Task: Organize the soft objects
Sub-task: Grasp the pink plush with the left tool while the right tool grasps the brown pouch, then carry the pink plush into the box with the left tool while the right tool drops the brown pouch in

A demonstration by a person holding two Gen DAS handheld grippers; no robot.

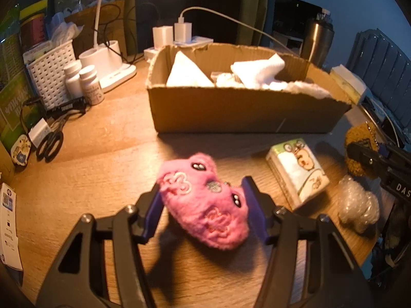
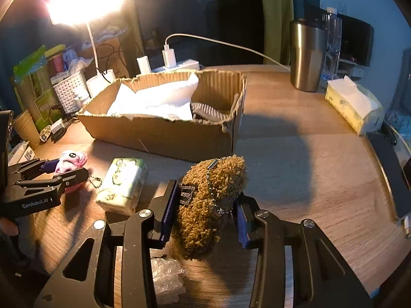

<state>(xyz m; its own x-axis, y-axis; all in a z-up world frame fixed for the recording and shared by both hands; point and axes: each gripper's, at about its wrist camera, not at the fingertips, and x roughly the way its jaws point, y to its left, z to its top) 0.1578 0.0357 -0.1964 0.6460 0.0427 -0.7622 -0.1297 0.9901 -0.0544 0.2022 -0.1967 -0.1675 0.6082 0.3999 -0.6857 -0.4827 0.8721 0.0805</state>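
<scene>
A: What has the left hand-held gripper (image 1: pixel 203 205) got?

B: A pink plush toy (image 1: pixel 204 201), pinched between its blue pads just above the wooden counter (image 1: pixel 102 166), in front of the cardboard box (image 1: pixel 244 113).

A: And the right hand-held gripper (image 2: pixel 206 205)?

B: Closed on a brown fuzzy plush (image 2: pixel 210 202) with a ball chain, near the box's corner. A tissue pack (image 2: pixel 123 184) lies between the two.

Pink plush toy (image 1: pixel 203 200) with black-and-white eyes and lighter pink embroidered swirls; curly golden-brown plush (image 2: pixel 210 205) with a black label and silver ball chain; white-and-green tissue pack (image 1: pixel 298 173) with cartoon print; plain brown cardboard box (image 1: pixel 244 113); wood-grain surface (image 1: pixel 102 159); blue-padded black fingers (image 1: pixel 154 215)
</scene>
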